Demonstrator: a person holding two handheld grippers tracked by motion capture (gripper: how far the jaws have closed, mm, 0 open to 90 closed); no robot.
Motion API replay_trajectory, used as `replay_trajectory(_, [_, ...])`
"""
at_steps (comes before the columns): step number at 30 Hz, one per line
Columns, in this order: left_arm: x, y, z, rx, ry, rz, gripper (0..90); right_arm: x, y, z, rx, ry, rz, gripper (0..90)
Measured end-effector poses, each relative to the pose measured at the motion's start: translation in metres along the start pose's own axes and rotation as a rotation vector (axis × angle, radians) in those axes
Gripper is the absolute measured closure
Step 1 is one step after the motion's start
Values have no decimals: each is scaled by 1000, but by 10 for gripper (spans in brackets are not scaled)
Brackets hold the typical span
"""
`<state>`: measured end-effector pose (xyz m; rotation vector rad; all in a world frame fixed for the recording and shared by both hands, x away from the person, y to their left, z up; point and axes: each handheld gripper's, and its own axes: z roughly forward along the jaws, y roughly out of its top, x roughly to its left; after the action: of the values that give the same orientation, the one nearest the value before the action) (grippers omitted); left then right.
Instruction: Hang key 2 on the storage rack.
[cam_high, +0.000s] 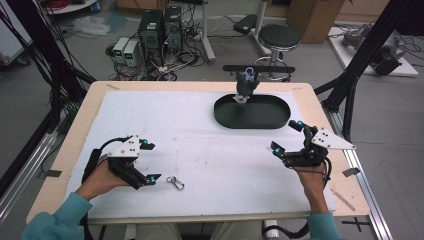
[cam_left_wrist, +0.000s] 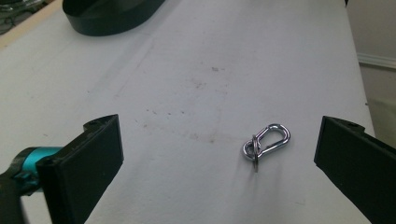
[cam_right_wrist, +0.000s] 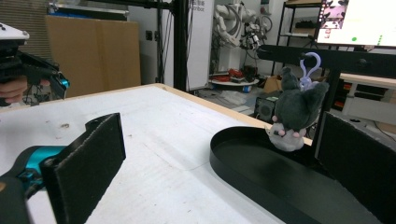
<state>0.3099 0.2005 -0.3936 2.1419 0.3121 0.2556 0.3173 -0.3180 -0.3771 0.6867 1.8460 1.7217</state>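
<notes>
The left gripper (cam_left_wrist: 219, 163) is held low over the white mat (cam_left_wrist: 187, 70), its jaws spread wide and nothing gripped. The metal snap hook (cam_left_wrist: 265, 143) is seen lying flat between the jaws, nearer the right one and touching neither. The right gripper (cam_right_wrist: 219, 163) is likewise held wide apart and unloaded; beyond its jaws a black tray (cam_right_wrist: 261, 172) and a grey plush toy (cam_right_wrist: 294, 112) are seen.
</notes>
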Motion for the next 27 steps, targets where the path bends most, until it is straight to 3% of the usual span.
replay_trajectory(6, [0,-1,11,74,-36,1,40,0,0,0,0,-4,2,7])
replay_trajectory(8, [0,-1,14,82,-52,0,94,0,0,-1,-1,-3,1,7])
replay_trajectory(15, [-4,0,23,125,-88,27,120,0,1,-2,-2,-2,2,7])
replay_trajectory(19, [-5,-1,28,163,-111,37,186,1,0,-1,7,2,2,7])
replay_trajectory(27, [-5,-1,32,189,-134,22,320,1,0,1,4,5,-1,7])
